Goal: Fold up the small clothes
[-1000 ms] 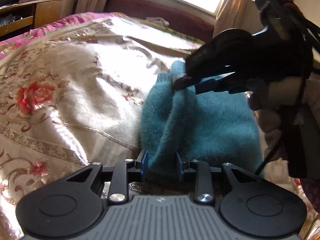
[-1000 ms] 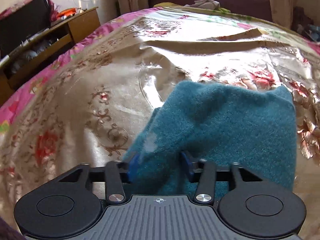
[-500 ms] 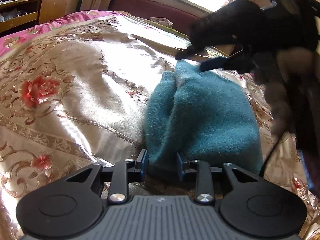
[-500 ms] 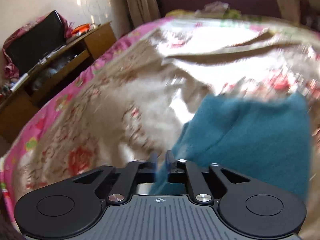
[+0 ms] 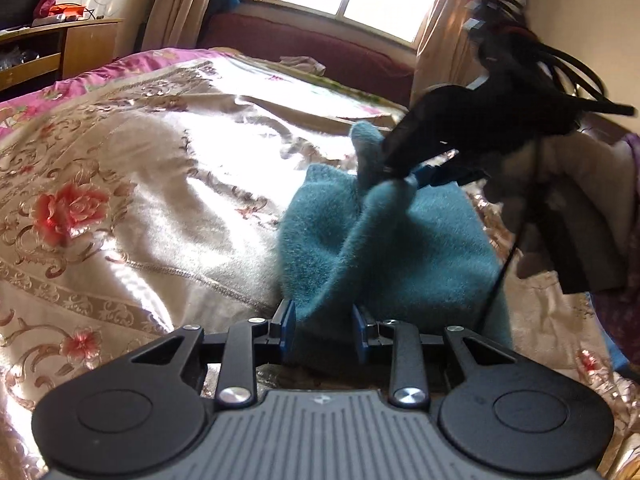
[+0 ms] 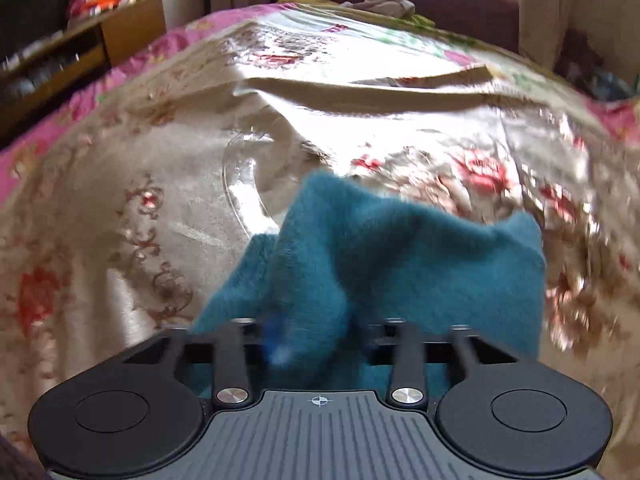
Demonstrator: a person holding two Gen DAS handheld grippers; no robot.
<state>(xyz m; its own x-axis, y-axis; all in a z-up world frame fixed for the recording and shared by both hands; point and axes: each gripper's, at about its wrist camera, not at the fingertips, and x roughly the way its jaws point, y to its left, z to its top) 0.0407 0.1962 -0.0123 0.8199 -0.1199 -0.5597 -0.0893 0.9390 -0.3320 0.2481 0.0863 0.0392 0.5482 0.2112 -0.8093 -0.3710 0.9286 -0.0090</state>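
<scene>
On the bed (image 5: 168,184), a teal cloth (image 5: 400,256) is bunched between both tools. Its near edge is clamped by the left hand-held gripper (image 5: 323,328). Its raised far corner sits between the closing jaws of the right hand-held gripper (image 5: 402,174), seen pinching it.

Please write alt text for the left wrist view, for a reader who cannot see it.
The left gripper holds the near edge of a teal cloth on a floral bedspread. The right gripper, jaws closing, pinches the cloth's far corner and lifts it.
</scene>
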